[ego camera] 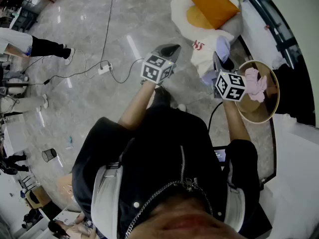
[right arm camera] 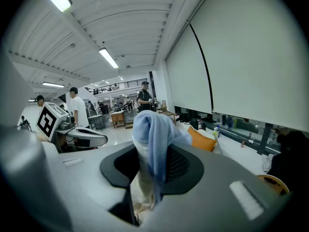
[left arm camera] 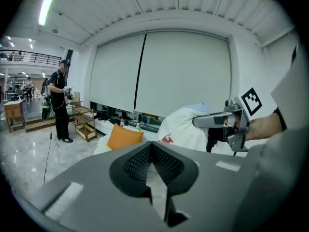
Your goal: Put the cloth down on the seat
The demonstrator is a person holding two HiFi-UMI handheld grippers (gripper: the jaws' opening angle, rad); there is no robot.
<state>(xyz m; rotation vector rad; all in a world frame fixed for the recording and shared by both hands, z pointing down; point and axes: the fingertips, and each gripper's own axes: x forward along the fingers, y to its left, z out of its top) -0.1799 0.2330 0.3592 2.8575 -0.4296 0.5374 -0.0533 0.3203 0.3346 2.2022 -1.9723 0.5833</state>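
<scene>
Right gripper view | right hand-held gripper (right arm camera: 153, 154) clenched on blue cloth (right arm camera: 154, 124); left hand-held gripper (left arm camera: 152, 151) closed, empty

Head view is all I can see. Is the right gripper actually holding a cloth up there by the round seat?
Observer: Yes. The right gripper view shows a light blue cloth pinched between the jaws of the right gripper.
Operator: Is it blue all the way down?
Observer: No. Below the blue it turns cream, down in the gap between the jaws.
Operator: And the left gripper?
Observer: In its own view the left gripper has its tips together with nothing between them.
</scene>
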